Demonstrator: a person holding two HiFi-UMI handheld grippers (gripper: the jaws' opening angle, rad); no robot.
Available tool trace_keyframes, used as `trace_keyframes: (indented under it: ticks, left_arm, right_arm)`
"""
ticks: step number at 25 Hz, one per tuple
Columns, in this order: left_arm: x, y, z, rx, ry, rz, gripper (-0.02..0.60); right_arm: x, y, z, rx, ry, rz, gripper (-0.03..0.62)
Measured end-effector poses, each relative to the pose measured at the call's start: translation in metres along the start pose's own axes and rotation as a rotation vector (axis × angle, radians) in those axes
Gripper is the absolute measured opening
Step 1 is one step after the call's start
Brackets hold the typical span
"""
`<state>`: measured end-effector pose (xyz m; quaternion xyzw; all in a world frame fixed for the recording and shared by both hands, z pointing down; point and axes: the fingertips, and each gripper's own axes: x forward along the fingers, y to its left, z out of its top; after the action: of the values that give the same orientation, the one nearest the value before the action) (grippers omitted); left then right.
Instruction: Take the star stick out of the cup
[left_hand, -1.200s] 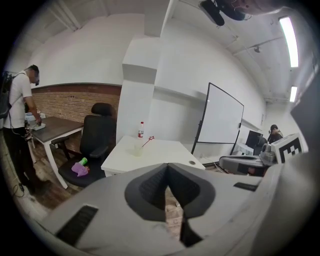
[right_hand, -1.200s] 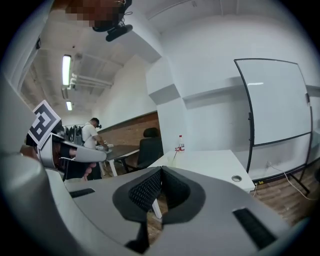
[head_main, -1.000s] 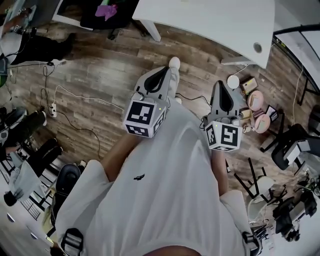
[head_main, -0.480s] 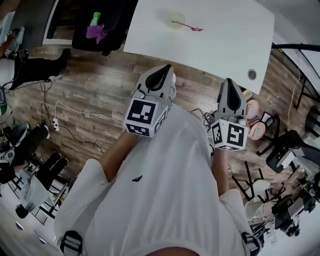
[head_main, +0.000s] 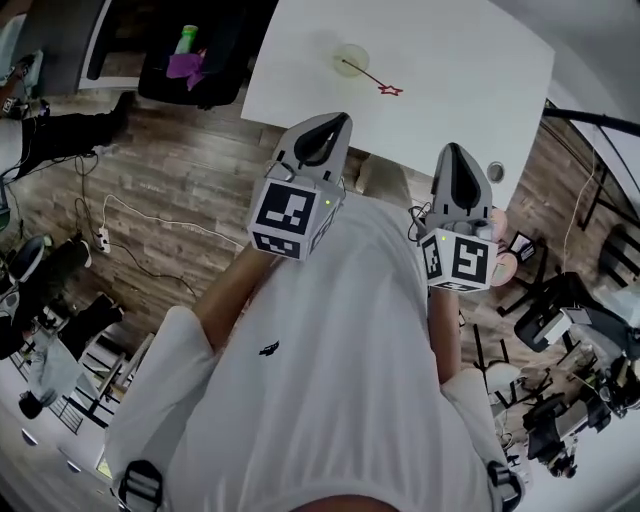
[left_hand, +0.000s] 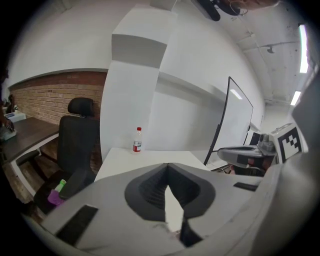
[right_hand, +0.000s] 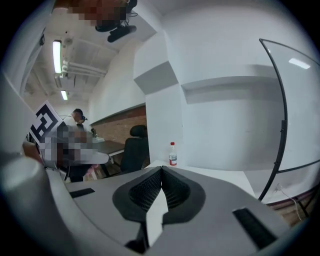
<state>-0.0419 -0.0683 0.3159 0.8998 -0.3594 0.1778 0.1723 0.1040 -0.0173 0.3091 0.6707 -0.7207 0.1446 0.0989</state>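
Note:
On the white table (head_main: 450, 60) at the top of the head view stands a clear cup (head_main: 352, 57). A thin star stick (head_main: 372, 78) leans out of it to the right and ends in a red star. My left gripper (head_main: 335, 121) hangs over the table's near edge, short of the cup, shut and empty. My right gripper (head_main: 451, 152) is level with it farther right, also shut with nothing held. The left gripper view shows the left gripper (left_hand: 167, 165) with jaws closed tip to tip. In the right gripper view, the right gripper (right_hand: 161, 169) is closed the same way. Neither of these two views shows the cup.
A small bottle with a red cap (left_hand: 137, 140) stands at the table's far edge by the white wall. A black office chair (left_hand: 78, 145) sits left of the table, with a green bottle (head_main: 186, 39) and a purple thing on it. Cables lie on the wood floor (head_main: 170, 190); clutter crowds the right.
Both grippers have moved forward from over the wood floor to the table's near edge. The table, cup and star stick have come into view and drawn closer. The jaws stayed shut.

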Motion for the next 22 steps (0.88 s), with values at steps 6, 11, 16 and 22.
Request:
trace_keyframes:
  ticks: [6, 11, 16, 22]
  left_arm:
    - [0.015, 0.0, 0.007, 0.011, 0.009, 0.058, -0.003]
    - [0.034, -0.002, 0.002, 0.051, 0.049, 0.071, -0.003]
    - [0.053, -0.007, -0.009, 0.077, 0.101, 0.08, -0.002]
    - [0.072, -0.01, -0.012, 0.096, 0.122, 0.058, 0.046]
  right_arm:
    - [0.02, -0.016, 0.01, -0.038, 0.04, 0.069, 0.003]
    - [0.033, -0.027, 0.006, -0.02, 0.03, 0.108, 0.003]
    - [0.038, -0.033, 0.002, -0.023, 0.053, 0.137, 0.003]
    - [0.049, -0.038, -0.009, -0.012, 0.087, 0.161, 0.003]
